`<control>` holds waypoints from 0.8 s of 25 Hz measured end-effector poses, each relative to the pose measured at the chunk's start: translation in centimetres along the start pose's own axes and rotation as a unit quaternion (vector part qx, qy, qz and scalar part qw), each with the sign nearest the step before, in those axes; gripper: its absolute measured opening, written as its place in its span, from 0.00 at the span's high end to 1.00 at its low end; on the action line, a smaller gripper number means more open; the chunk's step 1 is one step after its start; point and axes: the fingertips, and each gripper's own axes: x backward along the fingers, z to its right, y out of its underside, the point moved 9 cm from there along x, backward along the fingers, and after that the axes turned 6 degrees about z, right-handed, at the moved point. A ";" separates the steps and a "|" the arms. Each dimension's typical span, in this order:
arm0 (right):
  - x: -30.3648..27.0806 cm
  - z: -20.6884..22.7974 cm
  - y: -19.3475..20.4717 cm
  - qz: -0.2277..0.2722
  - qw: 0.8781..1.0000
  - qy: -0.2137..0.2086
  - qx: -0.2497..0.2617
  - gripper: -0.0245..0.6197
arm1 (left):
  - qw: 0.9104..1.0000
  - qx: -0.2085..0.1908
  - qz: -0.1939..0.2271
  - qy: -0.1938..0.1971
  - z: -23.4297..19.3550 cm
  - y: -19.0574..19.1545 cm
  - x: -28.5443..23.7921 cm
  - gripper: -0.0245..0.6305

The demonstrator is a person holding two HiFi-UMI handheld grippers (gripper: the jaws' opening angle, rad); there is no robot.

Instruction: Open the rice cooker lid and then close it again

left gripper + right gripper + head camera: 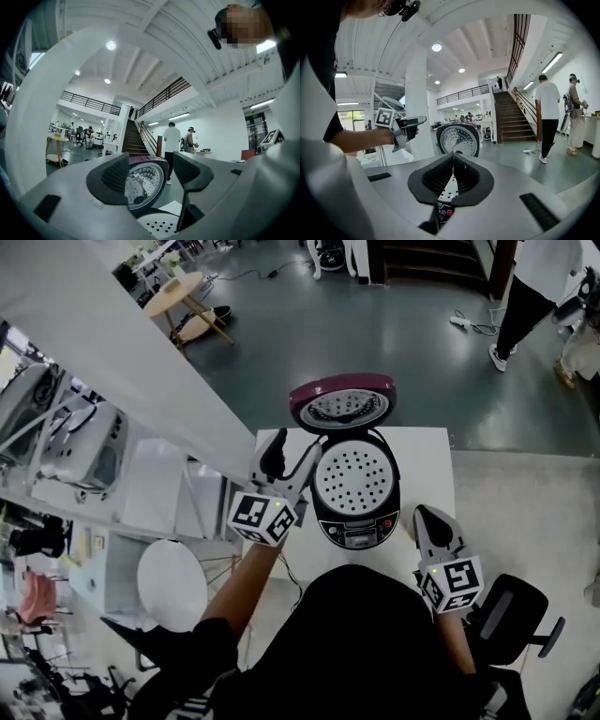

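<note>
The rice cooker (356, 521) stands on a small white table (431, 451). Its maroon lid (342, 401) is swung up at the far side, and a white perforated tray (354, 482) shows in the pot. My left gripper (295, 456) hovers at the cooker's left rim with its jaws apart and nothing between them. In the left gripper view the raised lid (143, 180) shows beyond the open gripper (152, 176). My right gripper (427, 515) is shut and empty near the cooker's front right. In the right gripper view the lid (458, 139) lies past the closed gripper (452, 158).
A thick white beam (122, 352) slants past the table's left side. An office chair (516, 610) sits at the lower right and a round white stool (172, 582) at the lower left. A person (530, 292) stands at the far right, and a round wooden table (178, 292) is at the far left.
</note>
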 end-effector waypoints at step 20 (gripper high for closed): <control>1.2 1.1 0.0 0.012 0.999 0.029 -0.021 0.96 | 0.988 -0.031 -0.091 0.118 -7.6 -0.3 -12.3 0.55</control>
